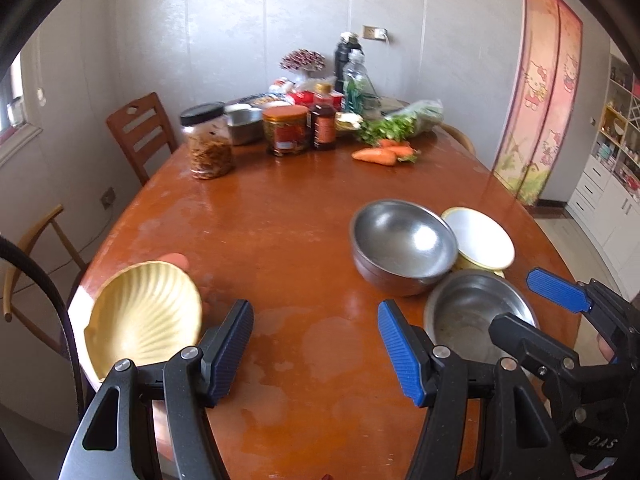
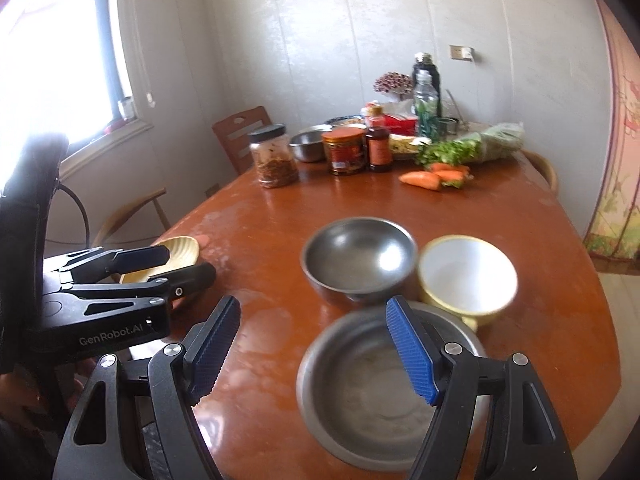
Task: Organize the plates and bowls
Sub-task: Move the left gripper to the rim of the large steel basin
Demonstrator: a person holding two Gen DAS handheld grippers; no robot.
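Your left gripper [image 1: 316, 344] is hovering over the near edge of the brown table [image 1: 280, 232], its blue-padded jaws spread wide and gripping nothing. Just left of it, a yellow shell-shaped dish [image 1: 146, 316] is sitting tilted at the table's left edge. Your right gripper [image 2: 312, 350] is also gaping wide and empty, one finger [image 2: 410, 350] hanging above a shallow steel bowl [image 2: 360, 384] at the near right. Right behind that bowl, a deeper steel bowl [image 2: 358, 258] and a white bowl with a yellow outside [image 2: 466, 276] are standing side by side, touching. Well apart, at the far end, jars [image 1: 286, 130], bottles [image 1: 354, 76], carrots [image 1: 380, 155] and a bag of greens [image 1: 404, 122] are crowding together.
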